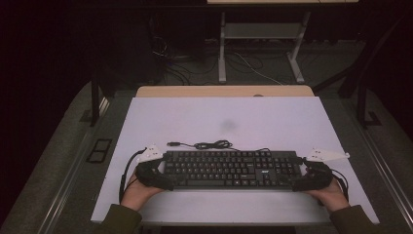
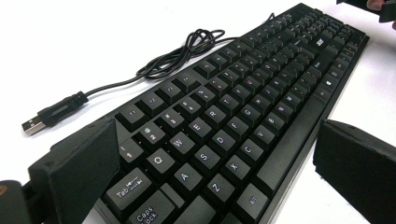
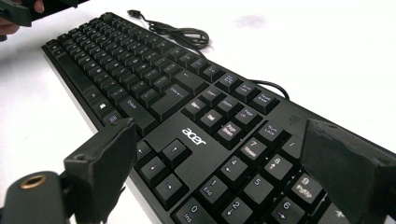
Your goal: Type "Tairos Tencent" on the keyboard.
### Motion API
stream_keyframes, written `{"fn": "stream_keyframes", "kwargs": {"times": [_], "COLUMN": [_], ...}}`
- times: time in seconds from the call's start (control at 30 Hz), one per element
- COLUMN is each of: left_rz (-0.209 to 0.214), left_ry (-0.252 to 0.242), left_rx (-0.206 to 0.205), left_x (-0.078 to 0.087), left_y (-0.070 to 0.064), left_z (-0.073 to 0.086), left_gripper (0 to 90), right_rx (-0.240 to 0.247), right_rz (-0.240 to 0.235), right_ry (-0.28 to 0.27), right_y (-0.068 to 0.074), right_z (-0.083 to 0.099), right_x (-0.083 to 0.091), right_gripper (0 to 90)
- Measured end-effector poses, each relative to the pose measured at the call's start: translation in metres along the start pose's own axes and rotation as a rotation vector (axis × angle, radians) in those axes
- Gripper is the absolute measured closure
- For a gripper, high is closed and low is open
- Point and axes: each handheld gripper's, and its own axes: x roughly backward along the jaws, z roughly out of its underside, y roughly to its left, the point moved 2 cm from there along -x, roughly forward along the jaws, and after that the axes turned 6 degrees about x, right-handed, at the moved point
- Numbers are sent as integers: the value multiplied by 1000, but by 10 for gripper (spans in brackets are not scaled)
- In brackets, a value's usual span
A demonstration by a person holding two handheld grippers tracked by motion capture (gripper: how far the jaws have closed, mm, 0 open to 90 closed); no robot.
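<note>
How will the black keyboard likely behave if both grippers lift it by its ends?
The keyboard looks rigid and flat, so it should probably stay level. Its loose cable would likely trail. The jaws straddle each end, still open, so smooth plastic edges might slip.

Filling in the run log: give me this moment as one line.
left claw: open, straddling left end | right claw: open, straddling right end | Acer keyboard: flat on table | USB cable: coiled behind, unplugged

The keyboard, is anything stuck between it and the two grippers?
Nothing visible. The flat black plastic keyboard sits directly between the open jaws of the left hand-held gripper and the right hand-held gripper.
</note>
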Motion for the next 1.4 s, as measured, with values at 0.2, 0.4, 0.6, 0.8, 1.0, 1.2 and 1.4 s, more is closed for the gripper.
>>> {"fn": "stream_keyframes", "kwargs": {"times": [0.2, 0.4, 0.6, 0.8, 1.0, 1.2, 1.4], "left_rz": [3, 5, 5, 8, 8, 11, 13], "left_ry": [-2, 0, -8, -10, -4, -7, -6], "left_rx": [-4, -12, -10, -9, -17, -10, -10], "left_x": [-1, -2, -1, 0, -2, -3, -3], "left_y": [-1, -2, -1, 0, -2, -2, -3], "left_z": [0, -1, 1, 0, 0, 0, 0], "left_gripper": [0, 0, 0, 0, 0, 0, 0], "right_rx": [-5, -5, 10, 11, 8, 8, 5], "right_rz": [-7, -24, -27, -36, -54, -67, -85], "right_ry": [1, -1, 2, -6, -15, -26, -23], "right_y": [-1, -1, 1, 2, 2, 4, 6], "right_z": [-1, -4, -9, -14, -18, -23, -27], "right_x": [0, 0, -4, -7, -12, -15, -20], "right_gripper": [107, 108, 109, 109, 110, 113, 113]}}
